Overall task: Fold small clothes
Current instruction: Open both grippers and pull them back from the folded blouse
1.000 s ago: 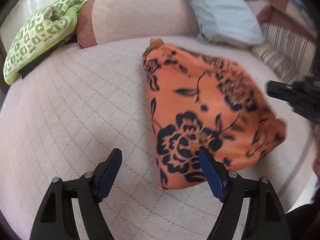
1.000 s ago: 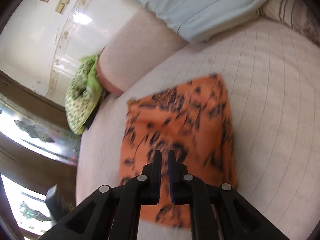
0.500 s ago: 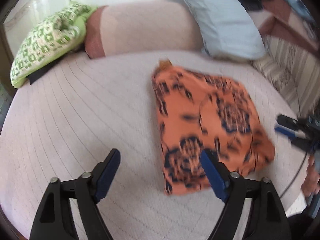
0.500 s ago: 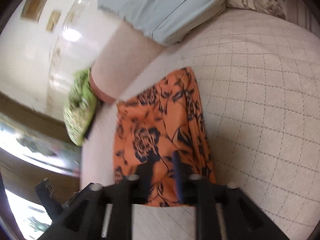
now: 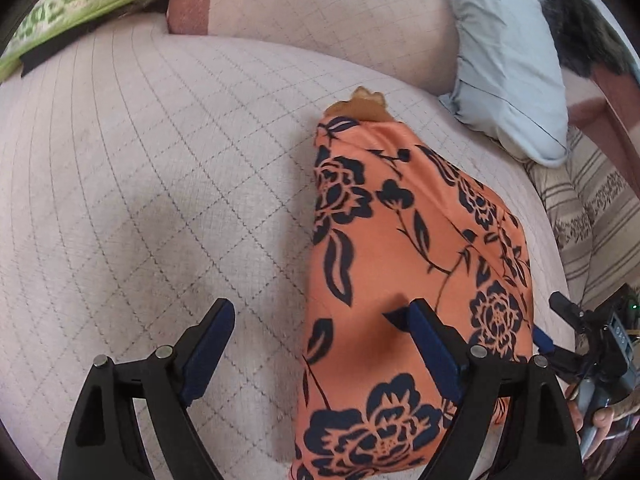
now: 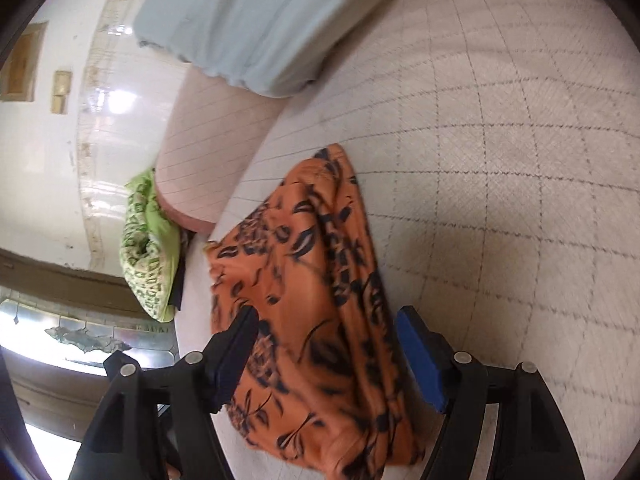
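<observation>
- Orange floral garment (image 5: 404, 264) lay folded into a narrow strip on the bed (image 5: 152, 184); another fold probably remained.
- Your left claw (image 5: 316, 340) was spread, empty; right claw (image 6: 326, 354) was opening, gripping nothing.

My left claw (image 5: 320, 340): two matte-black plastic arms with triangular cut-outs, silver round screw heads at the pivots, dark blue ribbed pads on the inner faces of the fingers (image 5: 208, 344). My right claw (image 6: 324, 344) is the same build, black frame, silver screws, blue pad on one finger and the other in shadow. From the left camera the right unit shows side-on as a black body with a thin cable, a small green light, and my hand (image 5: 596, 420) round its grip.
</observation>
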### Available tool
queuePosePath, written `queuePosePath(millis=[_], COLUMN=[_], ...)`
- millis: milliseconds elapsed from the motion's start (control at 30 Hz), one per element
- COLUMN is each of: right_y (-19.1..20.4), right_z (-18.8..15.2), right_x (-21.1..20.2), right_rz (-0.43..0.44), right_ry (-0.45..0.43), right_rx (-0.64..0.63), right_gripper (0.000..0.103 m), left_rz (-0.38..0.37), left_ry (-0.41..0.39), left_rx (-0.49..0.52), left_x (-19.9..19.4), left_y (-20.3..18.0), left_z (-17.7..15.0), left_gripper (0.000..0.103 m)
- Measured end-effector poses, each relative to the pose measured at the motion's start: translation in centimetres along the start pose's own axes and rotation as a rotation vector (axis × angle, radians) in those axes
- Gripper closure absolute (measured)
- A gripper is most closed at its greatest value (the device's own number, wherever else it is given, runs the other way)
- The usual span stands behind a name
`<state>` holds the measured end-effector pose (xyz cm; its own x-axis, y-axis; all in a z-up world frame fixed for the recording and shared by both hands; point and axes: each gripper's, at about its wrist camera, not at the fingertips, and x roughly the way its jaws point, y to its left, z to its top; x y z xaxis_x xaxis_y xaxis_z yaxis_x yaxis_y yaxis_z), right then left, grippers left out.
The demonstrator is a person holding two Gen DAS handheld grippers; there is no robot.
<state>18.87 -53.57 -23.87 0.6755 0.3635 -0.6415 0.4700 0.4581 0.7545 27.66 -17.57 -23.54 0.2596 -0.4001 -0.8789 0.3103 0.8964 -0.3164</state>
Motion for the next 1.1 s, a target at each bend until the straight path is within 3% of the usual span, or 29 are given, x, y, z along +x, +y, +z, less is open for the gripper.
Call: queuePosePath(millis=[67,233,500,600,733,900,1100], right_y=[0.0,1.2,4.0,6.0,8.3,11.2,11.4], right_z=[0.2,0.0,-1.2,-2.7,-6.1,-10.4,-15.1], right_x=[0.4,0.5,-2.4,-4.4,-7.6,-10.4,-11.8], right_rz=[0.015,-0.002,0.044,0.068,0.169,0.192,0.238], right_ry=[0.011,-0.003,-0.107,-0.183,-0.254,-0.352,-0.363], right_rx=[0.004,-0.063,-0.188,-0.262,-0.342,-0.459,-0.467], right_gripper=[0.028,0.028,0.028,0.028,0.028,0.028,0.028], left_rz=[0.005,0.117,0.358,0.366,0.400,0.437,0.460], left_ry=[-0.031,-0.126,-0.281,-0.332,-0.428,-0.529,-0.605], left_rx=[0.015,0.077,0.181,0.179,0.186,0.213,0.237], left_x=[-0.2,-2.0,-7.1,-10.4,-15.4,-20.8,-25.2], left_y=[-0.1,-0.7,-2.5,-2.5,-2.7,-2.9,-3.1], left_z=[-0.2,-1.0,-2.9,-3.4,-4.5,-6.7,-8.9], left_gripper=[0.015,0.015,0.015,0.015,0.015,0.013,0.012])
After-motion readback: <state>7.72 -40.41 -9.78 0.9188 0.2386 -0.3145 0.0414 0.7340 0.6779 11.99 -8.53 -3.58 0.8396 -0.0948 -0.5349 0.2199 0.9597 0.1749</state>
